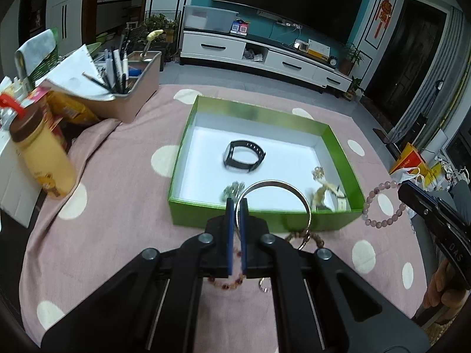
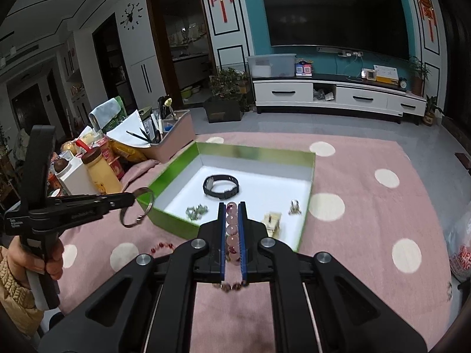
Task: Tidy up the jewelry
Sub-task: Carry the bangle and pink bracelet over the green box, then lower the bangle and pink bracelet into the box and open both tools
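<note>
Nearest, the left gripper (image 1: 236, 203) is clamped on a metal bangle (image 1: 276, 203); the right gripper (image 2: 231, 206) is closed on a pink bead bracelet (image 2: 232, 232). Both hang just short of the green box (image 1: 338, 144), mid-delivery. Next: carry them over the near wall, then release.

We read "DAS" in pale letters on the black right gripper (image 1: 412, 203), seen from the left wrist. The white print on the left gripper (image 2: 134, 199) and the bottle's label are too blurred.
</note>
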